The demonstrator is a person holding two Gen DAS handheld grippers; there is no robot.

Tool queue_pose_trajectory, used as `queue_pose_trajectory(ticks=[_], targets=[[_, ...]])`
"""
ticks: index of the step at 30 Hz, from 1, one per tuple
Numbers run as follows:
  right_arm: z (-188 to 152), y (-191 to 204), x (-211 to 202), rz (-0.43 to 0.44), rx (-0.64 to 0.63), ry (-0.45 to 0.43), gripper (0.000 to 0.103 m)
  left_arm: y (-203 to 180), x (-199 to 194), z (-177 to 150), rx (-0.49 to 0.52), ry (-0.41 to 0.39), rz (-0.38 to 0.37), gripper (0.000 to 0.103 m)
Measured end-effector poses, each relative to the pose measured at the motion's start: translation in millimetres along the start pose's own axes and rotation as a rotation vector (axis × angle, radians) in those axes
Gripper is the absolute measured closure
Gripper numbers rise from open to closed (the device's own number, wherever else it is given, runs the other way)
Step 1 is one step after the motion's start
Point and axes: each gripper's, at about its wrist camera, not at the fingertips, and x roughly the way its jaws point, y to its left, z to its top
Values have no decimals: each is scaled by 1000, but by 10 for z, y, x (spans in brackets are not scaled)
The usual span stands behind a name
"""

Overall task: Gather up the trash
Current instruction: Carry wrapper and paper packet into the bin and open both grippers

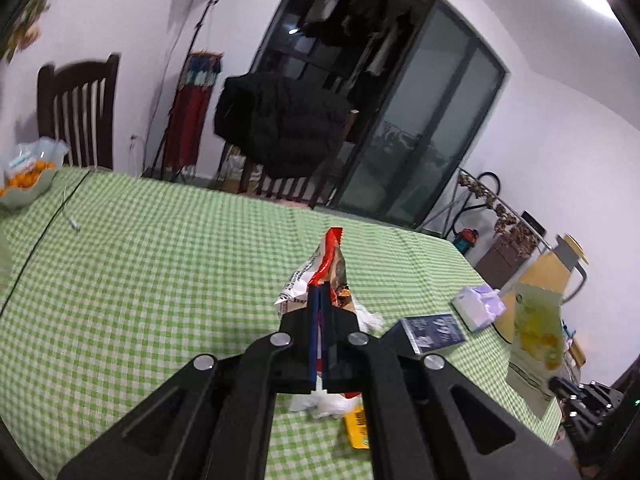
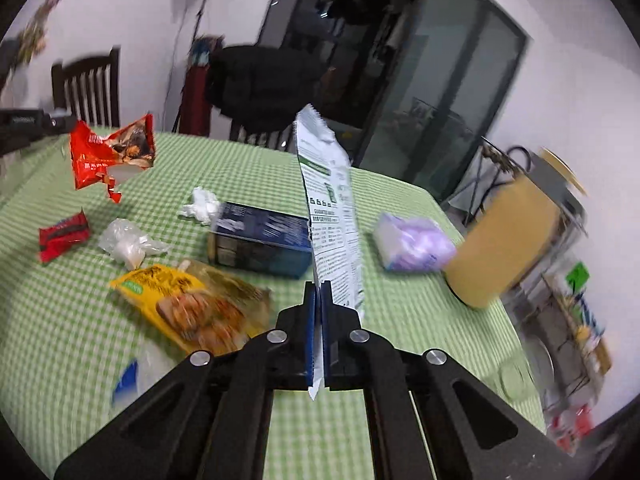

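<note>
My left gripper point(image 1: 319, 292) is shut on a torn red snack wrapper point(image 1: 329, 258), which hangs above the green checked tablecloth point(image 1: 160, 280). The right wrist view shows that wrapper point(image 2: 112, 152) in the air at the left. My right gripper point(image 2: 320, 290) is shut on a tall white and green printed wrapper point(image 2: 332, 200) that stands up from its pads. On the cloth lie a yellow snack bag point(image 2: 188, 304), a small red wrapper point(image 2: 62, 236), a clear plastic bag point(image 2: 128, 244) and a crumpled white tissue point(image 2: 200, 204).
A dark blue box point(image 2: 260, 240), a purple tissue pack point(image 2: 412, 248) and a yellow jug point(image 2: 508, 240) stand on the right of the table. A bowl of oranges point(image 1: 24, 184) and a black cable point(image 1: 40, 236) are at the far left. Chairs stand behind the table.
</note>
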Motion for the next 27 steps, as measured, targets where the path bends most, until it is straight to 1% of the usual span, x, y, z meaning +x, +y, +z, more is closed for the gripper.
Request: queue_pose_trajectory(ticks=[1, 2, 6, 10, 13, 15, 19, 21, 25, 27], targets=[[-67, -121, -62, -1, 19, -5, 100, -53, -44, 1, 10, -7, -15, 103], [-198, -253, -235, -8, 54, -18, 100, -149, -117, -3, 29, -15, -34, 103], [-648, -740, -684, -32, 162, -48, 100, -476, -452, -52, 95, -57, -110, 103], [-1156, -1175, -1127, -91, 240, -46, 100, -878, -729, -218, 169, -68, -172, 103], [-1648, -1625, -1418, -160, 325, -23, 100, -1293, -895, -369, 230, -57, -233, 103], [-1921, -1845, -1510, -180, 378, -5, 100, -1516, -953, -448, 266, -58, -255, 103], [-2567, -2233, -1650, -221, 489, 41, 100, -2170, -1033, -684, 359, -44, -311, 103], [-2766, -2345, -1683, -236, 528, 59, 100, -2433, -1037, -819, 396, -29, -334, 103], [-3176, -2534, -1723, -259, 593, 90, 100, -3047, -1020, -1157, 468, 23, -411, 103], [-3371, -2636, -1742, -275, 621, 105, 100, -3279, -1015, -1319, 492, 44, -444, 103]])
